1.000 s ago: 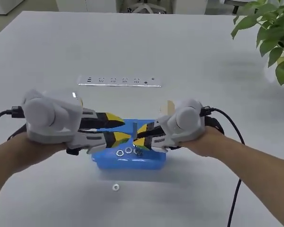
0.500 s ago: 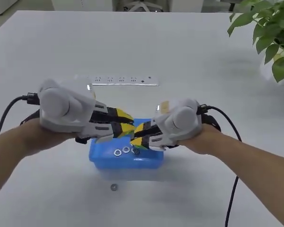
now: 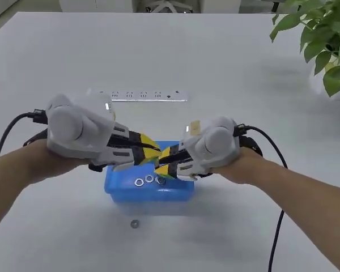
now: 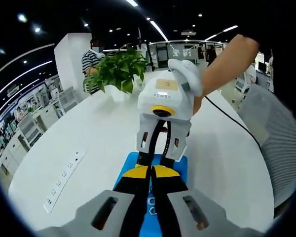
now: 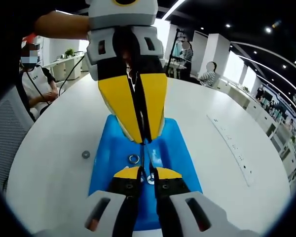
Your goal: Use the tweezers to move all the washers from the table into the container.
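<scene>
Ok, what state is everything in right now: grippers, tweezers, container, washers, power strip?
left gripper: shut, tip to tip with the right gripper
right gripper: shut on the tweezers
tweezers: held over the container
container: open-topped, three washers lying in it
loose washer: flat, outside the container, by its near wall
power strip: nothing plugged in
</scene>
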The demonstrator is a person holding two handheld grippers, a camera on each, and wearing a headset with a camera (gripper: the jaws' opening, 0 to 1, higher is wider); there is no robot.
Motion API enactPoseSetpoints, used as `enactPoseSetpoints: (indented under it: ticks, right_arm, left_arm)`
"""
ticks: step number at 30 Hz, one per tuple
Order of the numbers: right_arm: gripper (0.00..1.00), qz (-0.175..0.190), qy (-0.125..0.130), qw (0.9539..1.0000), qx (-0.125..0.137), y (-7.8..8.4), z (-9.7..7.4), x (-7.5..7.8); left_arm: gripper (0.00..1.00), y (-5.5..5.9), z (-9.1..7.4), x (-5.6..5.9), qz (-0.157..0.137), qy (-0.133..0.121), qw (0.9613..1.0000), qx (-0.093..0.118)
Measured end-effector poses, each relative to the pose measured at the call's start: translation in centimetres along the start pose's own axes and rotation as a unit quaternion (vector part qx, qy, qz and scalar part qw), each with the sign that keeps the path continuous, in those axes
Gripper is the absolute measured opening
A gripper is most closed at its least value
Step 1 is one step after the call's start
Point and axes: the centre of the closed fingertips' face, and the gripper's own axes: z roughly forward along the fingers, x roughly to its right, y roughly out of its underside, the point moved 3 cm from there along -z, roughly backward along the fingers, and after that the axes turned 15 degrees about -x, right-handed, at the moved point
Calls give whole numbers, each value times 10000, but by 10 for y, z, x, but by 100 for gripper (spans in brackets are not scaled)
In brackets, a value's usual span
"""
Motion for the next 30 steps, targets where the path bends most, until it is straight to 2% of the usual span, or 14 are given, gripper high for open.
enactPoseSetpoints:
  ticks: [12,19,30]
  right_arm:
    - [13,3,39,10000,-51,0,-3,-1]
    - [16,-26,111,9999,-61,-3,-7,1]
    - [21,-37,283,9995,-106,-9,-23,-3]
  left_arm:
    - [5,-1,-1,-1,-16,-1,10000,-39]
    - [5,-5,-5,-1,55,8,10000,-45]
    - [4,-13,-13,2,114,1,9999,-33]
